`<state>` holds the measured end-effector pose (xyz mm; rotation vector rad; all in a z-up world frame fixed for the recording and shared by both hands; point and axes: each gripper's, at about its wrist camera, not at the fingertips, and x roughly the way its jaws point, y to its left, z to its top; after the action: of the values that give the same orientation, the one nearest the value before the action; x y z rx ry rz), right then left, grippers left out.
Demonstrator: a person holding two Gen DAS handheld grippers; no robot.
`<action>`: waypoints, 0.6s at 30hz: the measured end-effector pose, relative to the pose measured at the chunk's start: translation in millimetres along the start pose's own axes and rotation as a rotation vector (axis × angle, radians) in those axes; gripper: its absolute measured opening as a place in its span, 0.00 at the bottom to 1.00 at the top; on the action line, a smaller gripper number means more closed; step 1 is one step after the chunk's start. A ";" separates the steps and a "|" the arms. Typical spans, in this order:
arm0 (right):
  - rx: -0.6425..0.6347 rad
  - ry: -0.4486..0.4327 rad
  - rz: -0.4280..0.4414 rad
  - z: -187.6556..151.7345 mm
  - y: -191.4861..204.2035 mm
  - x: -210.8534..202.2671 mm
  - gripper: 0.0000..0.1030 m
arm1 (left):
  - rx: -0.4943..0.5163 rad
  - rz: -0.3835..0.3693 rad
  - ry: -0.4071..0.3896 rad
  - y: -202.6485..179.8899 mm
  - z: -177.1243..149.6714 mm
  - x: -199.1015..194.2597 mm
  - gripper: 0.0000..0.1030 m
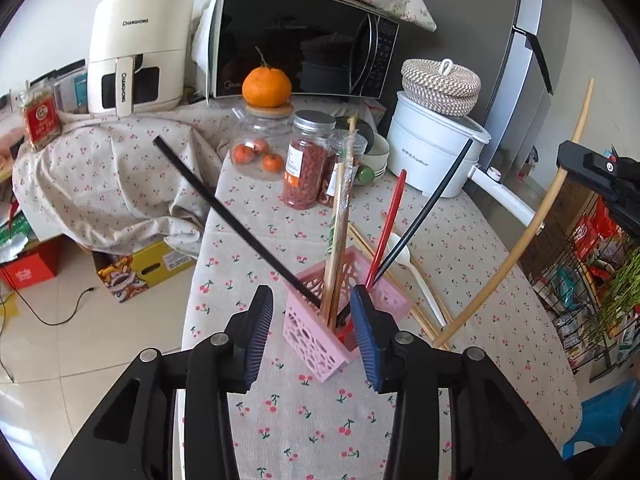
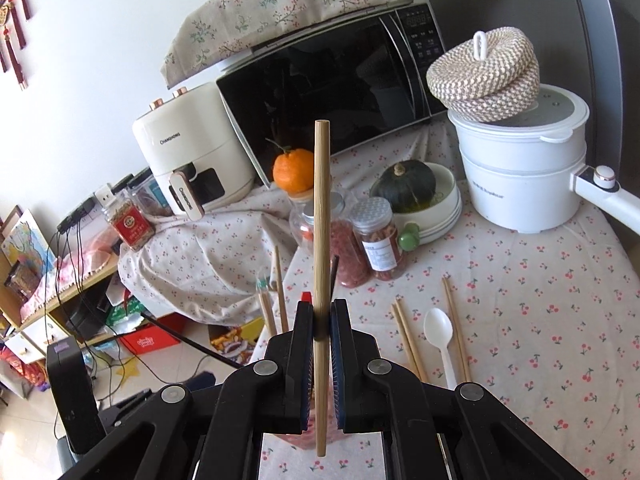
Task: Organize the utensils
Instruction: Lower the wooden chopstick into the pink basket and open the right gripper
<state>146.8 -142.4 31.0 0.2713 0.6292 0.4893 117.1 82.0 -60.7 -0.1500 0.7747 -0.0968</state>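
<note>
Closest to the lens in the left wrist view is the left gripper (image 1: 312, 300), jaws apart with nothing pinched, hanging just over the near end of the pink basket (image 1: 316, 344). No pad touches the basket as far as I can tell. The basket stands on the cherry-print tabletop (image 1: 312, 412) and already holds a bunch of sticks: a long black chopstick (image 1: 224, 212) leaning far left, a wooden pair (image 1: 340, 236) standing nearly upright, plus a red chopstick (image 1: 390, 224) and another black one (image 1: 432, 208) tilting right.

The right gripper (image 2: 322, 312) has its jaws clamped tight on a wooden chopstick (image 2: 322, 220), held upright, well above the cloth.

Still lying loose on the tabletop to the right of the basket: a white plastic spoon (image 2: 439, 330) with bare wooden chopsticks (image 2: 406, 338) on both sides of it.

Farther back there are jars of dried red stuff (image 1: 306, 168), an orange (image 1: 267, 86) sitting on a jar lid, a microwave (image 1: 296, 40), a cream air fryer (image 1: 136, 48) at far left and a white cooker pot (image 1: 434, 152) at far right.
</note>
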 end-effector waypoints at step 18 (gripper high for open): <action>0.000 -0.034 0.062 -12.6 24.9 60.9 0.09 | 0.004 0.003 0.187 19.6 -21.5 8.8 0.65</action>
<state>172.8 -88.6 0.7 0.2994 0.5888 0.5428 109.0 98.0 -85.2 -0.1378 0.9613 -0.1107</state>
